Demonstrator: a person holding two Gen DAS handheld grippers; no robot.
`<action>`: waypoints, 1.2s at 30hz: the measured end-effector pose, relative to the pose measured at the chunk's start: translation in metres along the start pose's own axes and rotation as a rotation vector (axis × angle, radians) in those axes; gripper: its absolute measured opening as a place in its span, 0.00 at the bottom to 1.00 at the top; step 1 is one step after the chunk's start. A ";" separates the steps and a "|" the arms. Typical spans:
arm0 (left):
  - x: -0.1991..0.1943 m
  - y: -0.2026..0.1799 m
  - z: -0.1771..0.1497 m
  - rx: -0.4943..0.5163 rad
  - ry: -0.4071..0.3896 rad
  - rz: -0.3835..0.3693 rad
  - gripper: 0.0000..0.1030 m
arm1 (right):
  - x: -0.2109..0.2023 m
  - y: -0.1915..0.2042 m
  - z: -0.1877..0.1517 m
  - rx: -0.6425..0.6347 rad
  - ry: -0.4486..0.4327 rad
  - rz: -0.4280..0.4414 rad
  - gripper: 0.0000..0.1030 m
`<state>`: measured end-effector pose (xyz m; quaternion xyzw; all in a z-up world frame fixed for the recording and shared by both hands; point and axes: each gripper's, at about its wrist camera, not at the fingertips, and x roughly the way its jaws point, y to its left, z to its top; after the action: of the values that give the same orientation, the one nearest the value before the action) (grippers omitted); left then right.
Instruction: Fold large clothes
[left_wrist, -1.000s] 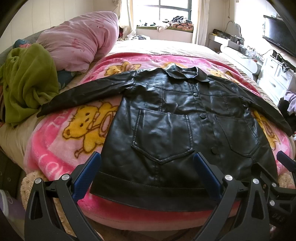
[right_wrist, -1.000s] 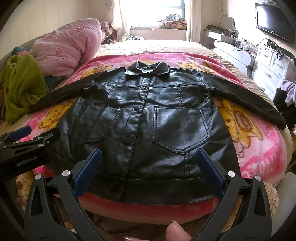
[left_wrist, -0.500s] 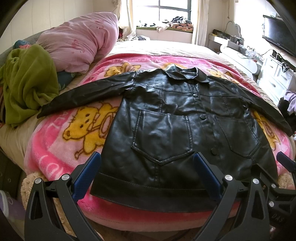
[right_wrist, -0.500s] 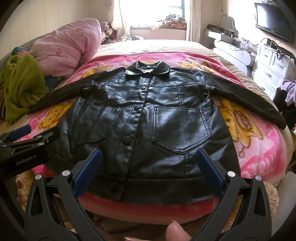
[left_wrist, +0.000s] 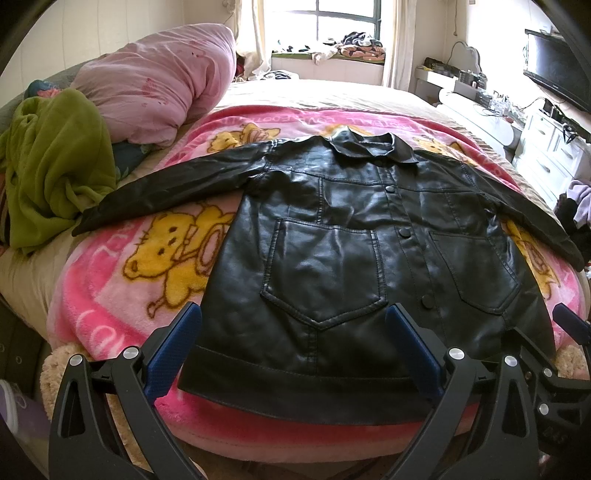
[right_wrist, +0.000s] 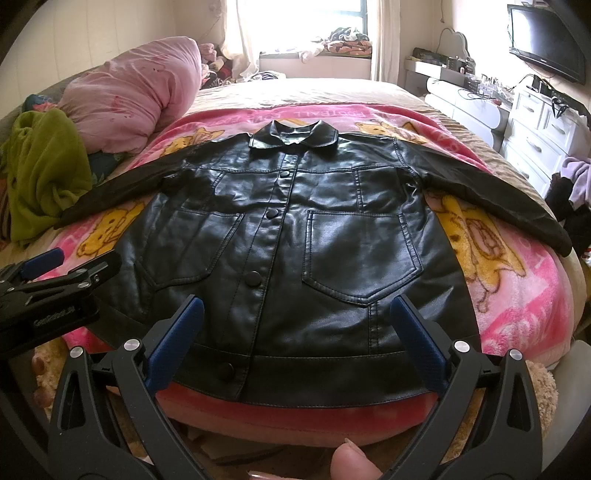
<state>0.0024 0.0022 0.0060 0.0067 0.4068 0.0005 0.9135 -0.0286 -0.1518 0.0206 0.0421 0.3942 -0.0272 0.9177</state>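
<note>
**Jacket laid flat, both grippers poised at the hem**

A black leather jacket lies front-up and buttoned on a pink cartoon-bear blanket across the bed, its collar at the far end and its hem at the near edge. Both sleeves are spread wide: the left sleeve reaches toward a green garment heaped beside a pink pillow, and the right sleeve runs out toward the right edge of the bed

The left gripper hangs just short of the hem with its jaws spread wide and nothing between them. The right gripper sits likewise, jaws apart and empty, beside it on the right. A fingertip shows at the bottom of the right wrist view

No fold looks started, so this reads as the opening step: the garment is spread and ready. The next move probably calls for each gripper to close on a sleeve or side edge and bring it across the chest. The leather looks stiff and slick, so a firm pinch well onto the material would likely hold better than a grip at the very edge
</note>
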 end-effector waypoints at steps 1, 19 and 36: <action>0.000 0.000 0.000 0.001 0.000 0.000 0.96 | 0.000 0.000 0.000 0.000 0.000 -0.001 0.92; 0.017 -0.008 0.007 0.008 0.031 -0.017 0.96 | 0.009 -0.004 0.006 0.013 0.006 -0.006 0.92; 0.055 -0.018 0.054 -0.008 0.035 -0.015 0.96 | 0.036 -0.011 0.055 -0.003 -0.010 -0.016 0.92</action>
<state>0.0793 -0.0158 0.0016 0.0001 0.4229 -0.0044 0.9061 0.0349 -0.1691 0.0314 0.0376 0.3899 -0.0340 0.9195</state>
